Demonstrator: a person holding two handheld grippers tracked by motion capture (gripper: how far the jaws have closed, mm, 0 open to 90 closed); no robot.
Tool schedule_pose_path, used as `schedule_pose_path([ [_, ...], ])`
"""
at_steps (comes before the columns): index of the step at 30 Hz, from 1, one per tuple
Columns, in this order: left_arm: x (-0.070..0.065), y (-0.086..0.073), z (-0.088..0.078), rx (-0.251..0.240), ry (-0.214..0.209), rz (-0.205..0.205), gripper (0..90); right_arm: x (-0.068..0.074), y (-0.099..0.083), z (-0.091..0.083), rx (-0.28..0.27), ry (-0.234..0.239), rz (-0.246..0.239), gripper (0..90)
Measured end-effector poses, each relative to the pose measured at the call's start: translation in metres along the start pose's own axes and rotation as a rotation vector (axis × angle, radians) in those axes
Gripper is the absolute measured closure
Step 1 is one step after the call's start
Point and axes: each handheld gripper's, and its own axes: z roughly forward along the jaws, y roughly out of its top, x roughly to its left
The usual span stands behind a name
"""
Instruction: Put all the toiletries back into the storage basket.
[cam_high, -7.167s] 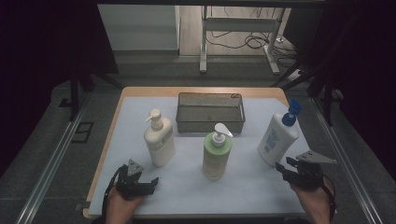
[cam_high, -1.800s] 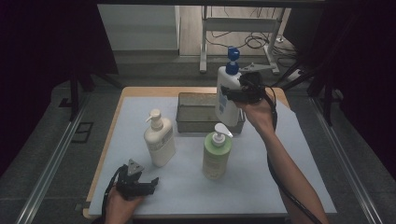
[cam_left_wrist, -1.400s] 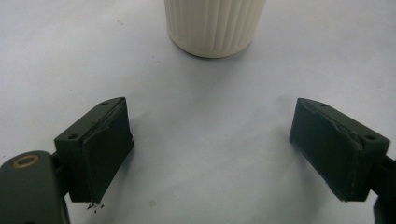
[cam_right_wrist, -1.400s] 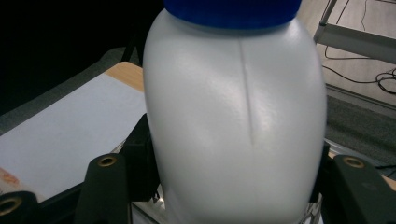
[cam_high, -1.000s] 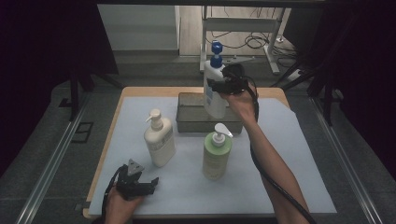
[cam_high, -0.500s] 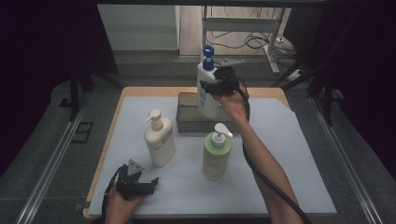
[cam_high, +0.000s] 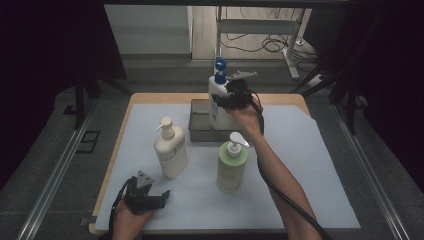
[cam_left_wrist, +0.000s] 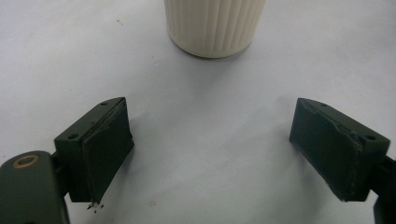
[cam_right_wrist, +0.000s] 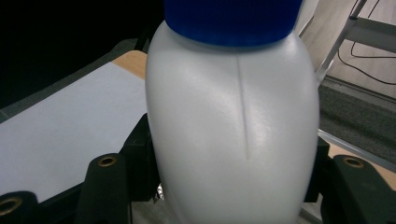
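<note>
While our left gripper (cam_high: 159, 198) rests near the front edge of the white mat (cam_high: 320, 165) with its jaws spread wide on nothing, it plays no part in the coming move; the cream pump bottle (cam_high: 171, 150) stands just beyond it, apart from the pads. Next out stands the green pump bottle (cam_high: 232, 165), upright at mid-mat. Farthest, our right gripper (cam_high: 225, 100) is clamped across the body of the white bottle with the blue cap (cam_high: 218, 102). We hold that bottle upright, long axis vertical, directly over the dark wire basket (cam_high: 200, 131) at the back of the mat, its base at about rim level. We judge the move ahead to be a straight descent into the basket, keeping the axis vertical.
</note>
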Motion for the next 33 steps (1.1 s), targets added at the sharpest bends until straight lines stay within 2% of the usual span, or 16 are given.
schedule_pose_path([
  [9,0.0,0.0,0.0,0.0,0.0,-0.002,12.3,0.003,-0.014,0.002,0.012,0.008,-0.004,40.3],
  [16,0.0,0.0,0.0,0.001,0.0,-0.002,12.2,0.006,-0.024,0.009,0.041,0.01,-0.015,40.2],
  [31,0.0,0.0,0.0,0.0,0.001,-0.001,12.2,0.002,-0.027,0.011,0.056,0.031,-0.009,38.1],
  [32,0.0,0.0,0.0,0.0,0.001,-0.001,12.2,0.001,-0.027,0.01,0.045,0.048,-0.012,33.6],
  [33,0.0,0.0,0.0,0.0,0.0,-0.001,12.2,0.001,-0.027,0.01,0.045,0.048,-0.012,33.6],
])
